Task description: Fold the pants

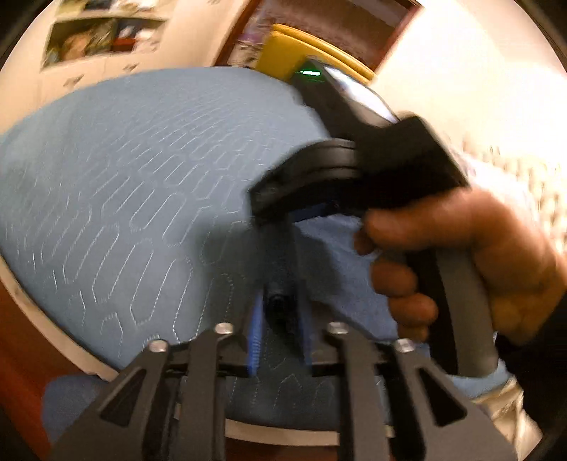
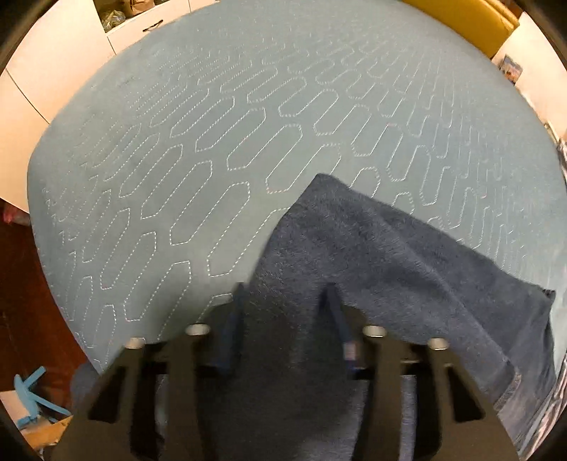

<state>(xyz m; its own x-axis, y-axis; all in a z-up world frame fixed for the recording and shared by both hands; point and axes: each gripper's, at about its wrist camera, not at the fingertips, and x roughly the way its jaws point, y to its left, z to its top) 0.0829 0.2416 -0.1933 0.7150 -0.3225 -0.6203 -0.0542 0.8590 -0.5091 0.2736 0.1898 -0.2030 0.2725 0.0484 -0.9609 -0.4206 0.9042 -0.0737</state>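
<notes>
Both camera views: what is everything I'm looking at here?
Bed cover: one, light blue, quilted with white stitched shapes, fills both views.
Pants: one, dark blue fleecy fabric, lying on the cover at lower right of the right wrist view.
Yellow furniture: one, beyond the cover's far edge; what it is I cannot tell.
White cabinets: upper left of the right wrist view.
Light blue plastic item: one, on the floor, lower left.
Right gripper: black, jaws apart over the pants.
Left gripper: black, blue pads, jaws apart over the cover.
Right hand: holding the right gripper's handle.
</notes>
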